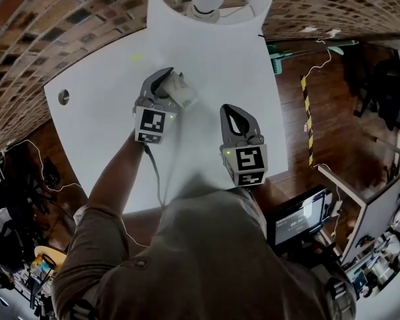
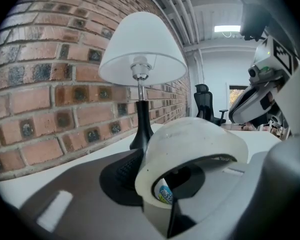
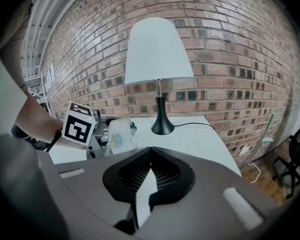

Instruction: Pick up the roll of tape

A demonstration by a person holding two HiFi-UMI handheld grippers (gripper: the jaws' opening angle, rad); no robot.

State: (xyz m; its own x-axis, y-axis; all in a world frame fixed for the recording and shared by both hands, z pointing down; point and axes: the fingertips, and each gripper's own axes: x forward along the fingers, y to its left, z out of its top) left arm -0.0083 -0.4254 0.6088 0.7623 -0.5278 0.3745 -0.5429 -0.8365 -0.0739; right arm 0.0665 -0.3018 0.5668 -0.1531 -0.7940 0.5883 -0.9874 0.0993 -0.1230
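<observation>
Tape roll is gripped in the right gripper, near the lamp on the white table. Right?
Wrong gripper: the roll of tape is gripped in the left gripper, near the lamp on the white table; the left gripper view shows it. The right gripper is shut on nothing.

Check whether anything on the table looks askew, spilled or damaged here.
Nothing stands out. The roll of tape is gripped in the left tool, the lamp stands upright on the white table, and the right tool is shut and empty.
</observation>
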